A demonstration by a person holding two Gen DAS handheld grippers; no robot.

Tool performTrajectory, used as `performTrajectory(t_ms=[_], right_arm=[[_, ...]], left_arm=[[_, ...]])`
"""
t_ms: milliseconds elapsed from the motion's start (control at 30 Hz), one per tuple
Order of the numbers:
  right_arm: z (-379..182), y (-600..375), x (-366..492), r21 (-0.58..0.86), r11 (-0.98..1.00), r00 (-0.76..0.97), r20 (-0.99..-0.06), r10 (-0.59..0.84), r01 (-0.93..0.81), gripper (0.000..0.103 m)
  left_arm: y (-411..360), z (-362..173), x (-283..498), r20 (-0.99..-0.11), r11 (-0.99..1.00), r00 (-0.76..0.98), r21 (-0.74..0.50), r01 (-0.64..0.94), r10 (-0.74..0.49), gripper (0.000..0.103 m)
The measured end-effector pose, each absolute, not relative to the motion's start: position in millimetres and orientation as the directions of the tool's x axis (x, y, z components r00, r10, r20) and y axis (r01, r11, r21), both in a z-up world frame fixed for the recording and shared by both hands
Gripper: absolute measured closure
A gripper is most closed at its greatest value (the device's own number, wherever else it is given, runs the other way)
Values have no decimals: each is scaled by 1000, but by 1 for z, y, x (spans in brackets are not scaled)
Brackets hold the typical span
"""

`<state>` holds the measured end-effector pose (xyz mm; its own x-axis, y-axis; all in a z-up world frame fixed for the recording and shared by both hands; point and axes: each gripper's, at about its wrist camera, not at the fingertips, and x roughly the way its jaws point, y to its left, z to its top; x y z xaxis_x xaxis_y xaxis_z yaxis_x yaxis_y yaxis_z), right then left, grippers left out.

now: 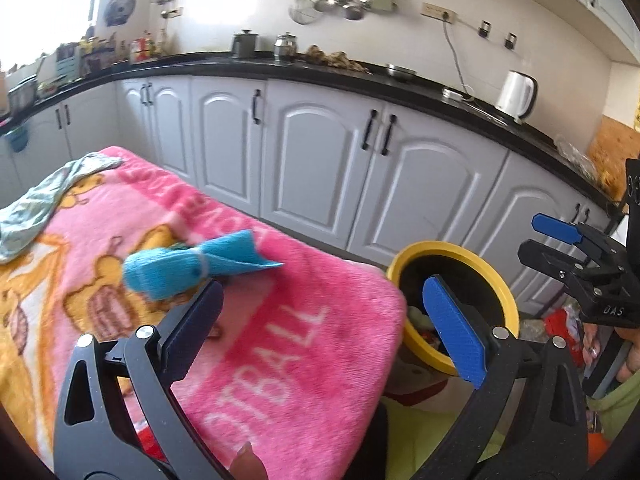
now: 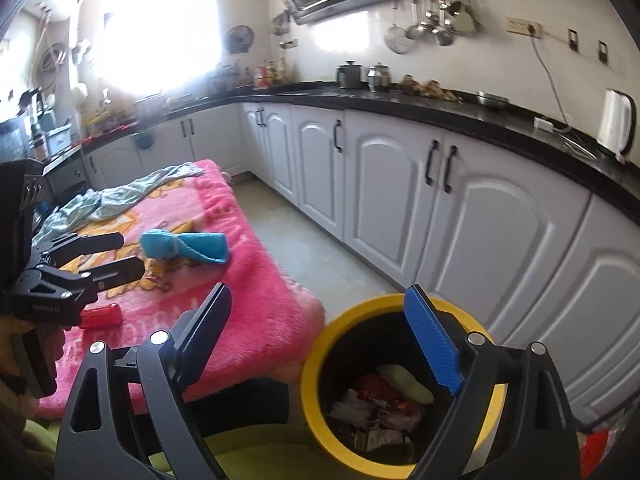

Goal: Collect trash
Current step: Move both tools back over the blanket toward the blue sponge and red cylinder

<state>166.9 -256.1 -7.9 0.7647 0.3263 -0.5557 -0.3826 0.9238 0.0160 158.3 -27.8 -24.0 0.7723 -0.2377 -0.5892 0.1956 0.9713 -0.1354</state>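
Trash (image 2: pixel 380 408), crumpled wrappers and paper, sits in the yellow-rimmed bin (image 2: pixel 320 412) just off the pink blanket's (image 2: pixel 256 280) corner. I see my right gripper (image 2: pixel 320 336) spread wide and empty above it, left gripper (image 1: pixel 320 332) likewise over the blanket's edge.

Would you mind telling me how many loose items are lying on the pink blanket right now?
3: a pale green cloth at the far end, a rolled blue cloth mid-blanket, and a small red object near the left gripper. More may be hidden behind the grippers.
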Motion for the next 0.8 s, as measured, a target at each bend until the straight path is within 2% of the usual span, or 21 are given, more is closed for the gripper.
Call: performTrajectory(t_ms=[400,800], right_arm=[[-9,-191,181,-47,869,725,-574,381,-493,18],[-28,-103,216,-123,773,654,-624,428,-623,18]], left_arm=[[39,-23,144,-574,983,804,-167,71,-156,11],[89,-40,133,-611,985,786,-171,-15,-94,11]])
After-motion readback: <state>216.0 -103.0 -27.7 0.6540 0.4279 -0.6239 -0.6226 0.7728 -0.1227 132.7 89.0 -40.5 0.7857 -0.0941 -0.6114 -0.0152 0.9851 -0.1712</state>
